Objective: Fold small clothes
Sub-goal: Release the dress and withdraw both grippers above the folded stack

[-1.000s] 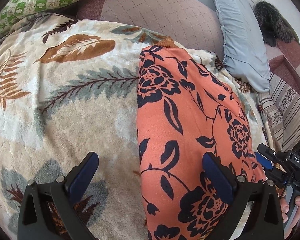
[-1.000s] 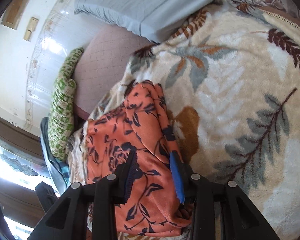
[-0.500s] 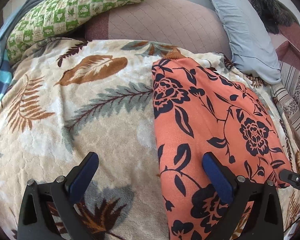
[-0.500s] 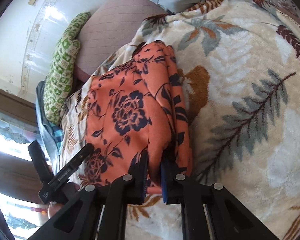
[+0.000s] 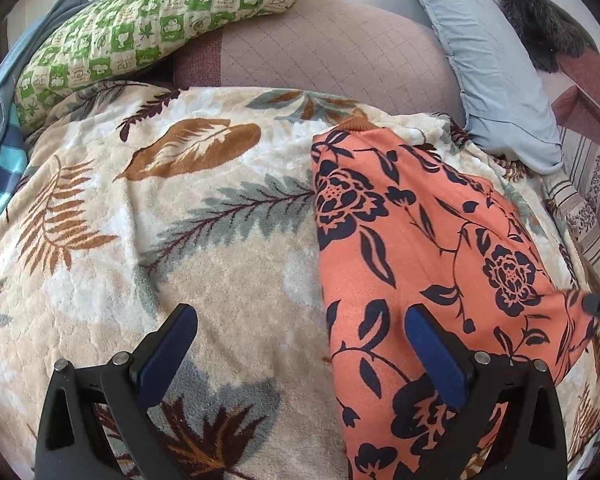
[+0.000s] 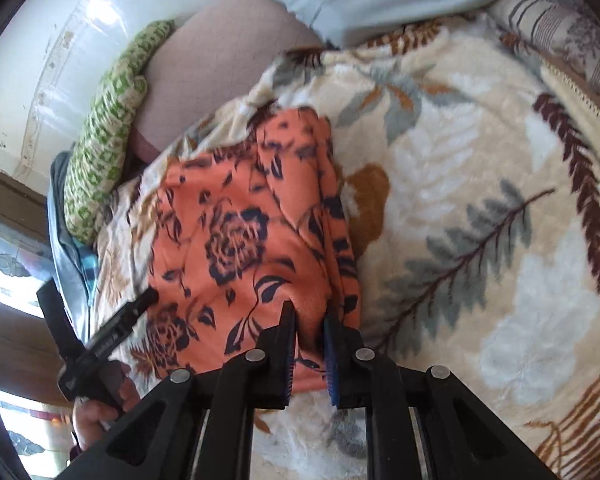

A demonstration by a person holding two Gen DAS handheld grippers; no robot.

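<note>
An orange garment with dark navy flowers [image 5: 412, 248] lies folded lengthwise on a cream leaf-print blanket [image 5: 204, 264]. My left gripper [image 5: 300, 332] is open above the blanket, its right finger over the garment's left edge and its left finger over bare blanket. In the right wrist view the garment [image 6: 236, 236] lies at centre left. My right gripper [image 6: 310, 320] is shut on the garment's near edge, pinching a fold of cloth between its blue pads. The left gripper also shows in the right wrist view [image 6: 148, 300], open at the garment's left side.
A green patterned pillow [image 5: 156, 28] and a mauve quilted cushion [image 5: 332, 52] lie at the bed's head. A pale blue pillow [image 5: 488, 64] and a dark furry thing [image 5: 540, 20] lie at the right. Striped blue cloth [image 5: 4, 168] hangs at the left edge.
My right gripper closed on the garment's near edge and lifted it slightly. My left gripper drew back and stayed open, so more of the blanket and pillows shows.
</note>
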